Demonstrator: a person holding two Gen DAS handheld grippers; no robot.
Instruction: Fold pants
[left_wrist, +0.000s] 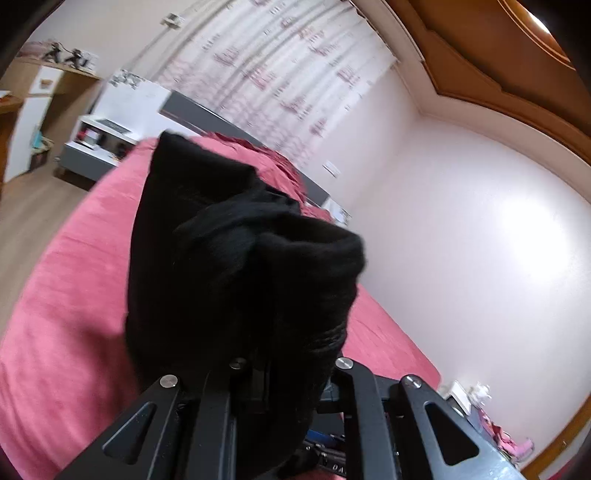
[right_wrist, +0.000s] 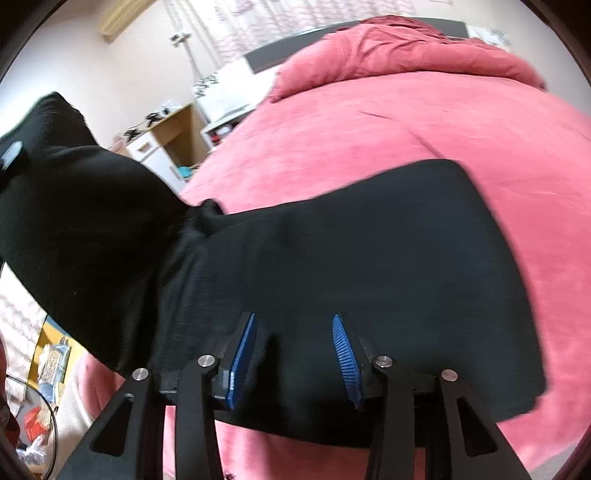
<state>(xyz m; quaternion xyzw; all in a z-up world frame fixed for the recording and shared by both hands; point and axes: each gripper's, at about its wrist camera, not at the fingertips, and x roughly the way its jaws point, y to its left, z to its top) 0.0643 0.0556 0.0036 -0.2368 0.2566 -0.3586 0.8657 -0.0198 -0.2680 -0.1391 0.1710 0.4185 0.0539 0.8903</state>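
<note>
Pink bed (right_wrist: 369, 122) carries part of the black pants (right_wrist: 369, 258); the remainder is lifted off it. Left claw (left_wrist: 280, 369) is clamped on bunched pants fabric. Right claw (right_wrist: 293, 354) is spread apart, blue pads (right_wrist: 242, 354) over the flat section.

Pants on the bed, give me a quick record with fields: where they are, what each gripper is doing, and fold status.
pants: black, part flat on pink bed, part lifted at left
left gripper: shut on pants, bunched fabric raised
right gripper: open, over the flat part; contact unclear
fold status: not finished
</note>
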